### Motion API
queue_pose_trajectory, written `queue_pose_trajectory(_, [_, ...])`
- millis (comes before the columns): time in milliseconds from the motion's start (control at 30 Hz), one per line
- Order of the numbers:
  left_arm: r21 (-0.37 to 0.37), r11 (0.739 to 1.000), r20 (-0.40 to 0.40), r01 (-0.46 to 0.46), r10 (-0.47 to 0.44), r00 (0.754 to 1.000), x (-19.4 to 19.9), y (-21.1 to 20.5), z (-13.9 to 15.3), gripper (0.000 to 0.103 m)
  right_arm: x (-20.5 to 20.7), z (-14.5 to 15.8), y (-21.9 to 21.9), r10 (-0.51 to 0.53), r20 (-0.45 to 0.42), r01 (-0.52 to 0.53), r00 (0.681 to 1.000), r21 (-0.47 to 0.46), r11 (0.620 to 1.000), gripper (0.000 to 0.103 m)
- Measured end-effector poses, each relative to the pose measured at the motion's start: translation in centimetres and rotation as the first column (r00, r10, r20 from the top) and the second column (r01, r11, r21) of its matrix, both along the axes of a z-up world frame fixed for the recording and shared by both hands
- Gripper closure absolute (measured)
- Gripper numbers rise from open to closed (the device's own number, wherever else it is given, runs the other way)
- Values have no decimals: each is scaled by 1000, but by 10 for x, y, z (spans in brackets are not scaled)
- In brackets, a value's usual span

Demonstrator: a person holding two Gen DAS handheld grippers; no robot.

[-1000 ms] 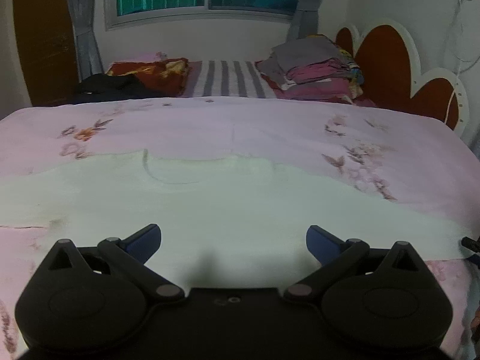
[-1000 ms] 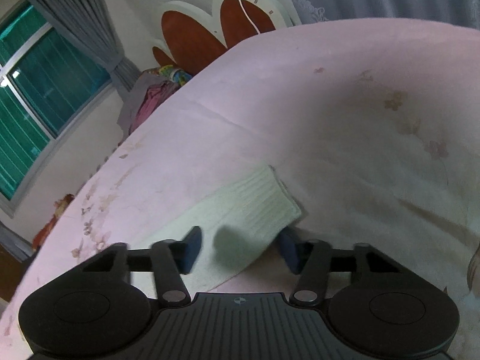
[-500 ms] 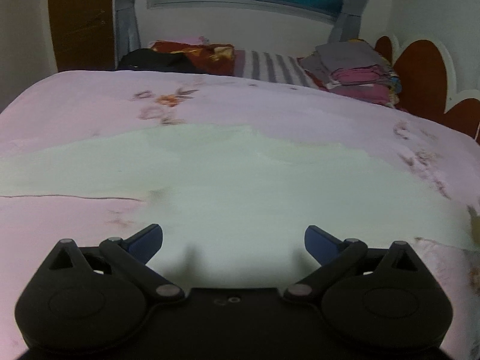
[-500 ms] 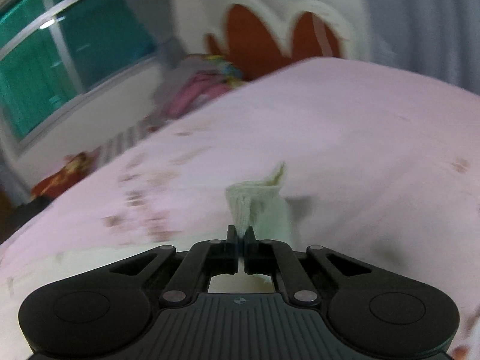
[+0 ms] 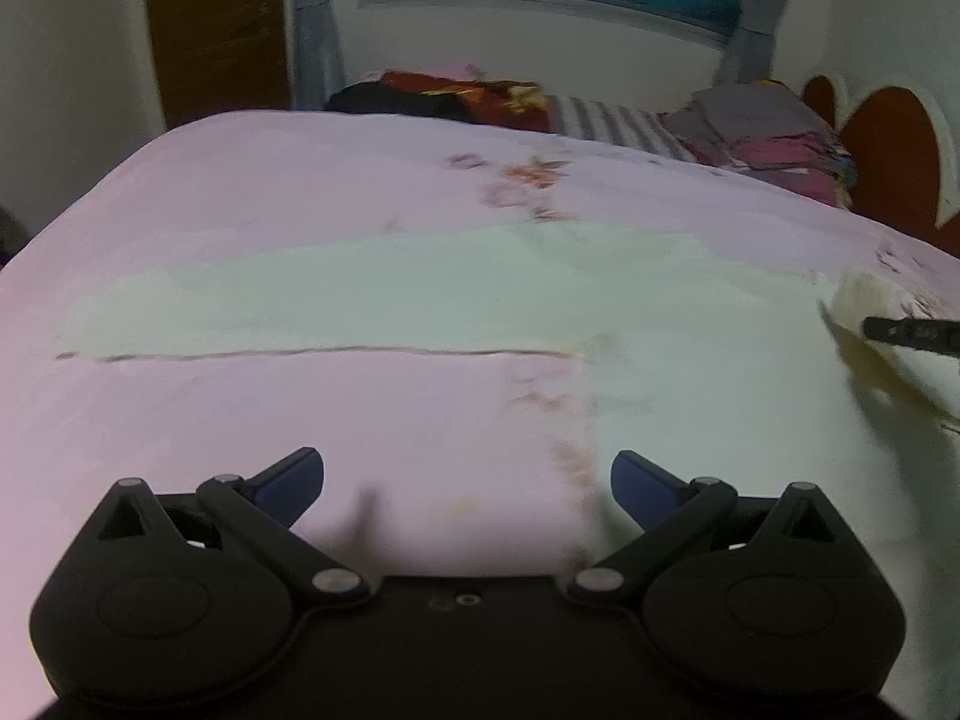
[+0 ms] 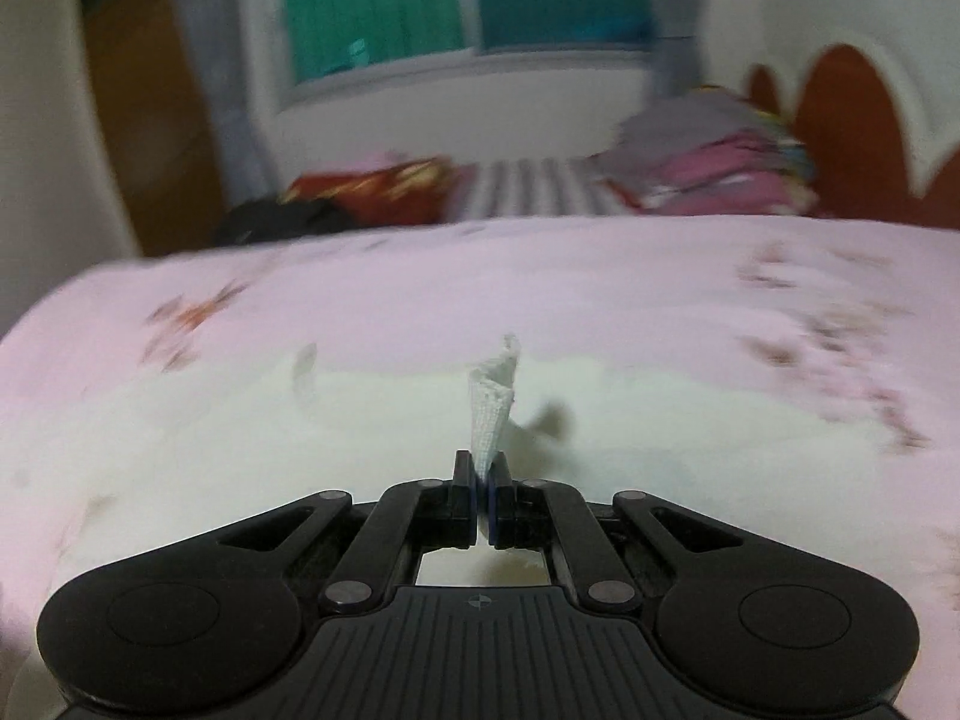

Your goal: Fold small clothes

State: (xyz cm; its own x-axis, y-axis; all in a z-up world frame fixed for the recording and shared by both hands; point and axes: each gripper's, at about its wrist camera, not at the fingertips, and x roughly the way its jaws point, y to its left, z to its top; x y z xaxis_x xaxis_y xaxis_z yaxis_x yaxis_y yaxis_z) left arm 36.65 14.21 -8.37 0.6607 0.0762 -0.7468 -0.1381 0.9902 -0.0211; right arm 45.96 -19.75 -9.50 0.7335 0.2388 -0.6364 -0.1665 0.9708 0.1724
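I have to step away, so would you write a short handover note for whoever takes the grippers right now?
Right gripper: shut on the ribbed sleeve cuff of the cream top, cuff lifted above the garment.
Left gripper: open, empty, over the pink bedsheet near the top's lower edge.
The top lies spread flat on the bed.
Done: cuff gripped.
Left: probably lay this sleeve inward, then the other sleeve and the body.

Cream-white knit garment (image 5: 420,294); pink bedsheet (image 5: 300,180) (brownish floral print); grey-white striped pillow (image 5: 612,123).

We see cream knit sweater (image 5: 456,294) spread flat mid-frame on bed, cuff (image 6: 493,414) lifted upright center.
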Motion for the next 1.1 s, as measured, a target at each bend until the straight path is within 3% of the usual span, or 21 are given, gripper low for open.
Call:
queue_pose_trajectory(267, [-114, 992, -11, -52, 51, 999, -10, 41, -5, 6, 16, -37, 95, 171, -55, -173, 984, -32, 984, 100])
queue_pose_trajectory(333, [-150, 988, -18, -44, 42, 999, -6, 42, -7, 12, 14, -45, 110, 184, -54, -187, 982, -68, 980, 76])
queue_pose_trajectory(367, [-161, 986, -16, -37, 35, 999, -3, 42, -9, 14, 11, -45, 113, 190, -38, -193, 981, -81, 978, 32])
queue_pose_trajectory(400, [-173, 985, -14, -27, 25, 1000, 1, 39, -10, 19, 3, -43, 114, 184, -1, -183, 983, -90, 979, 15])
queue_pose_trajectory(433, [-193, 981, -9, -12, 10, 1000, 5, 35, -10, 27, -6, -39, 111, 170, 59, -163, 984, -98, 982, 6])
queue_pose_trajectory(467, [-224, 975, -1, 10, -10, 1000, 13, 30, -11, 33, -12, -36, 107, 172, 79, -163, 982, -106, 981, 6])
queue_pose_trajectory(533, [-294, 954, 7, 54, -54, 999, 28, 15, -14, 51, -20, -34, 93, 159, 62, -154, 985, -75, 985, 21])
queue_pose_trajectory(567, [-335, 939, 7, 79, -81, 997, 39, 4, -17, 53, -21, -36, 84, 145, 37, -144, 989, -45, 989, 48])
queue_pose_trajectory(600, [-372, 923, 10, 105, -109, 994, 48, -7, -20, 55, -20, -38, 73, 122, 3, -122, 992, -24, 992, 63])
queue_pose_trajectory(667, [-414, 897, 19, 157, -164, 986, 68, -33, -27, 55, -20, -45, 48, 43, -46, -44, 998, -6, 999, 63])
queue_pose_trajectory(767, [-467, 861, 13, 204, -224, 974, 95, -68, -39, 65, -21, -51, 5, -49, -87, 53, 995, 34, 998, 64])
queue_pose_trajectory(900, [-501, 846, -36, 180, -228, 973, 124, -96, -58, 69, -28, -51, -39, -109, -99, 115, 989, 63, 991, 64])
queue_pose_trajectory(967, [-539, 829, -52, 149, -210, 976, 134, -101, -65, 75, -31, -51, -57, -129, -105, 138, 986, 82, 987, 64])
queue_pose_trajectory(1033, [-554, 820, -60, 141, -209, 976, 144, -106, -71, 96, -36, -52, -67, -145, -111, 155, 983, 94, 983, 64])
queue_pose_trajectory(1100, [-538, 825, -45, 171, -231, 972, 146, -112, -71, 100, -36, -54, -78, -167, -118, 179, 979, 103, 978, 65])
